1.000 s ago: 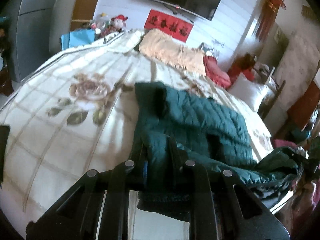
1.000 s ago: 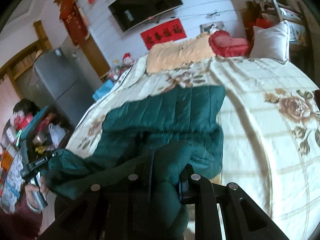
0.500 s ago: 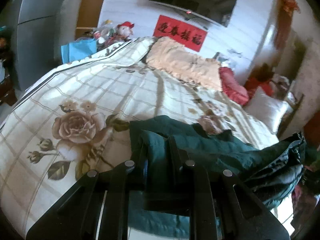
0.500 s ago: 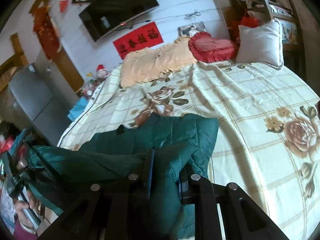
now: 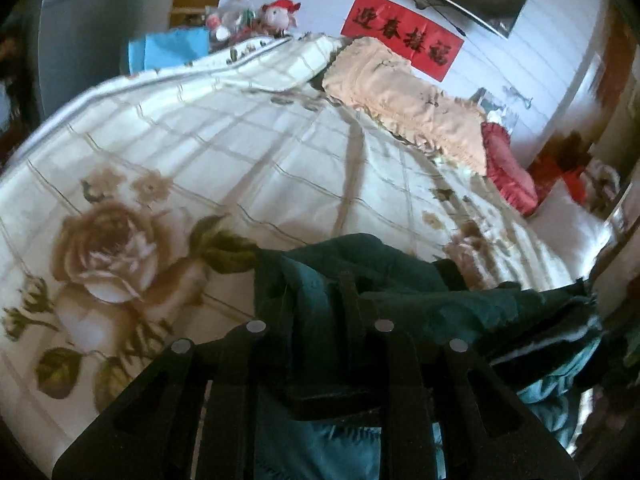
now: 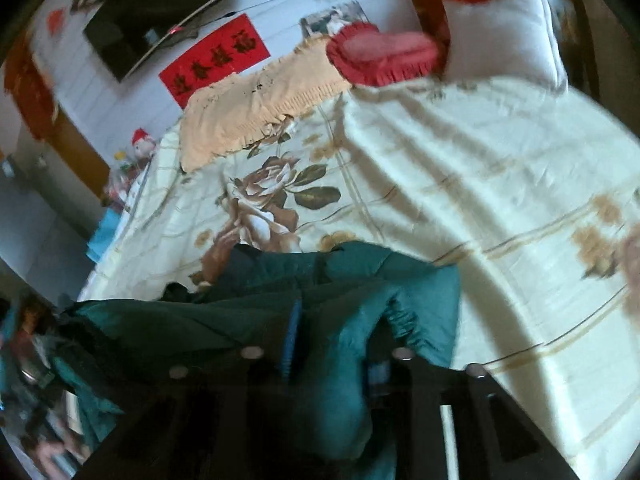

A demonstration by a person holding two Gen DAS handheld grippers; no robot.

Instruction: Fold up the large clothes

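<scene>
1. Two grippers carry one edge of a dark green quilted jacket (image 5: 400, 280) over a bed spread with a rose-print quilt (image 5: 240, 152). The garment lies bunched at the near edge of that quilt, well short of the peach pillow (image 5: 408, 100) at its far end.

2. Both sets of fingers are loosening: the left gripper (image 5: 316, 320) has its jaws opening with green cloth between them, and the right gripper (image 6: 332, 344) likewise, a thick fold of the jacket filling its gap. Whether the pads press on the cloth at this instant is hard to read in the blur.

3. Likely trouble: let go too early, the carried edge could drop in a heap on the near part of the quilt instead of lying flat over the layer beneath, leaving a crooked, lumpy fold.

4. Second risk: the right jaws appear to be opening faster than the left, so one corner may fall first and skew the fold line.

5. Third risk: padded cloth may snag on a finger and be dragged as the gripper moves off.

6. Jacket's long axis, as far as the crumpled shape allows, runs side to side along the quilt's near edge, from one gripper across to the other; which end is collar or hem cannot be told.
</scene>
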